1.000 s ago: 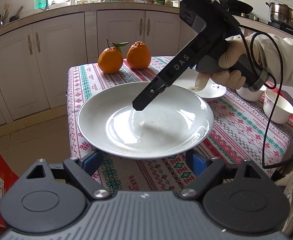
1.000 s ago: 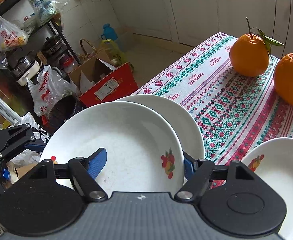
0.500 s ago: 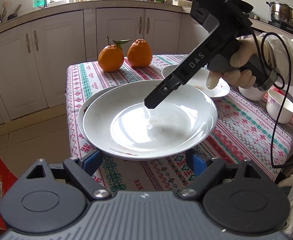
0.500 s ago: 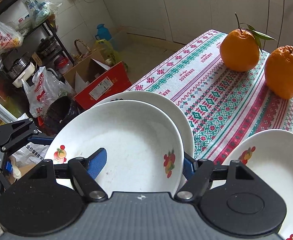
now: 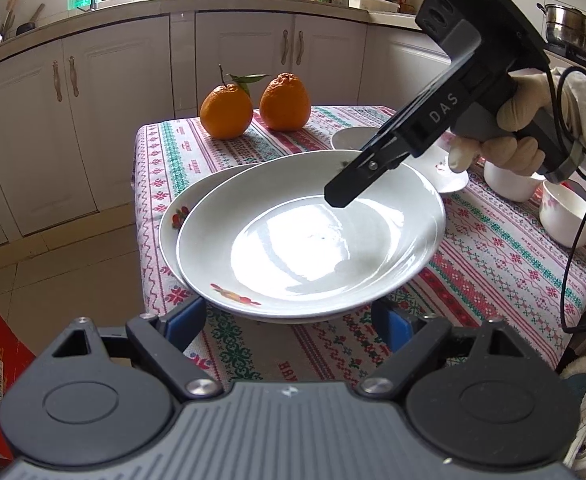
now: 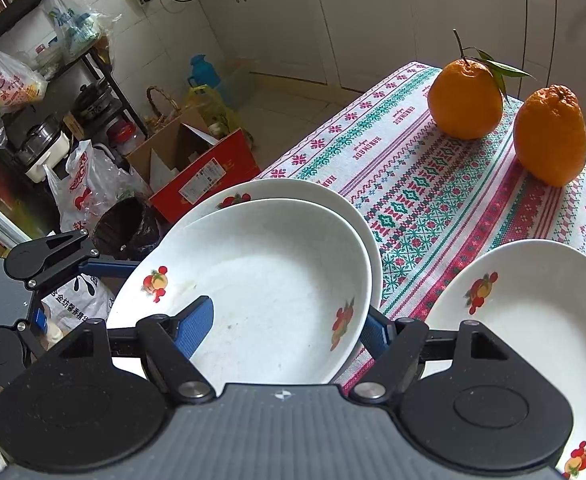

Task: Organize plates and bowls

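A white plate with fruit prints (image 5: pixel 313 236) (image 6: pixel 261 292) lies on top of a second like plate (image 5: pixel 173 216) (image 6: pixel 293 192) at the table's near left corner. My right gripper (image 6: pixel 285 320) straddles the top plate's rim, one blue pad inside and one outside; its finger (image 5: pixel 357 184) reaches over the plate in the left wrist view. My left gripper (image 5: pixel 289 316) is open, its pads either side of the stack's near edge. A third plate (image 6: pixel 533 312) (image 5: pixel 445 176) lies to the right.
Two oranges (image 5: pixel 253 108) (image 6: pixel 509 116) stand at the table's far end. White bowls (image 5: pixel 569 220) sit at the right edge. A red box (image 6: pixel 201 184), bags and a shelf stand on the floor left of the table.
The top plate moved right and forward over the lower plate, so the lower plate's left rim now shows. Both grippers moved along with it.
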The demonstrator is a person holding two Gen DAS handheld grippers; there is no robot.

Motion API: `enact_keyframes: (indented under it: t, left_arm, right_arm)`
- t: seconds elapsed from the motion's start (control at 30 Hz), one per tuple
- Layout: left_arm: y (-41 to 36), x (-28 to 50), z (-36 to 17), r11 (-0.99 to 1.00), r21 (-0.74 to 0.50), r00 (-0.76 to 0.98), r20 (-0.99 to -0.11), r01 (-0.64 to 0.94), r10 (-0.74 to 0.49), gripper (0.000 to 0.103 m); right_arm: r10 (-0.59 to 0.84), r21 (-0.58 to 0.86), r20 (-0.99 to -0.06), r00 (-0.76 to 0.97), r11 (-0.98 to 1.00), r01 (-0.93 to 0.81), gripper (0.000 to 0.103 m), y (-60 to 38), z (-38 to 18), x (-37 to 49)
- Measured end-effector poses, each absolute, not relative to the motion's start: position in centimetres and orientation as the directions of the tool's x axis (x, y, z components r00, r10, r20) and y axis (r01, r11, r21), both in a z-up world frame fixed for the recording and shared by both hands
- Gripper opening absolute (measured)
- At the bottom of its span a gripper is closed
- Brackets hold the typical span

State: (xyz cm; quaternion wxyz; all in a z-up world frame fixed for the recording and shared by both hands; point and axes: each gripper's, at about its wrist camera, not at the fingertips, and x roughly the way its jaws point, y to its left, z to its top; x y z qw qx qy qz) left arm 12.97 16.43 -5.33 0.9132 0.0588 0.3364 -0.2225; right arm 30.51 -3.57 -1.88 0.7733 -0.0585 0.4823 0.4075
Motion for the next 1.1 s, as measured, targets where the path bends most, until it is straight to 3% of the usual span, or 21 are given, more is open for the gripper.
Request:
enact_keyframes:
  t: [0.4,1.1]
  left_arm:
    - [16.3,13.1,-5.5,0.896,-0.045,0.684,-0.630,0.441,-0.368,0.095]
    - [16.3,13.2,-5.8,0.897,-0.030,0.693,-0.624,0.441,-0.362,0.095]
  right_arm:
    - [0.553,0.270,-0.797,0.244,0.687,-0.675,0.081,-3.8,-1.7,29.1]
    - [0.505,0.195,-0.800,0.325,0.730,-0.655,0.081,-3.4,-1.7,26.8]
